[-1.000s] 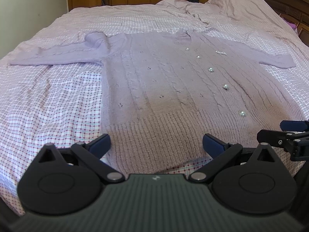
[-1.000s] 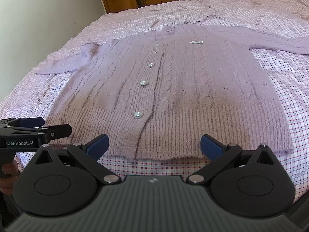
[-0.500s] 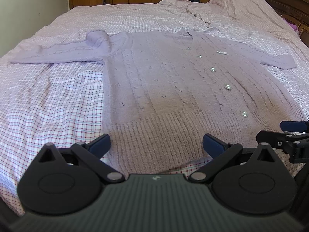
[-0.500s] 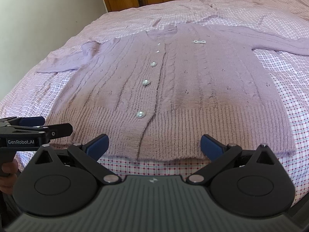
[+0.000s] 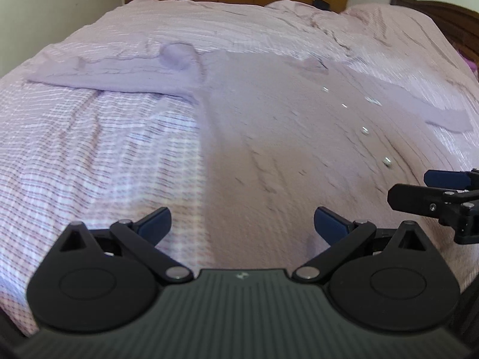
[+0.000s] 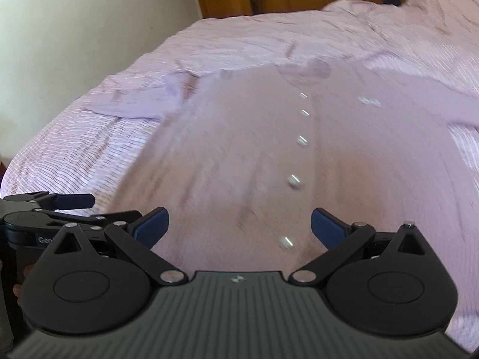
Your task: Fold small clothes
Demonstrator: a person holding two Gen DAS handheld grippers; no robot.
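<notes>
Lilac knit fills the left wrist view: the cardigan [image 5: 284, 137] lies flat and buttoned on the checked bedspread [image 5: 89, 155], sleeves spread to both sides, while the left gripper [image 5: 241, 223] hangs over its lower left edge with blue-padded fingers wide apart and nothing between them, and the right gripper [image 5: 431, 191] shows at the right edge, seen side-on over the cardigan's right part. In the blurred right wrist view, the right gripper [image 6: 239, 226] hovers spread and empty over the cardigan [image 6: 239, 155] near the lowest buttons [image 6: 286, 241], with the left gripper [image 6: 60, 209] just beside it at the left edge, over the bedspread [image 6: 74, 149].
</notes>
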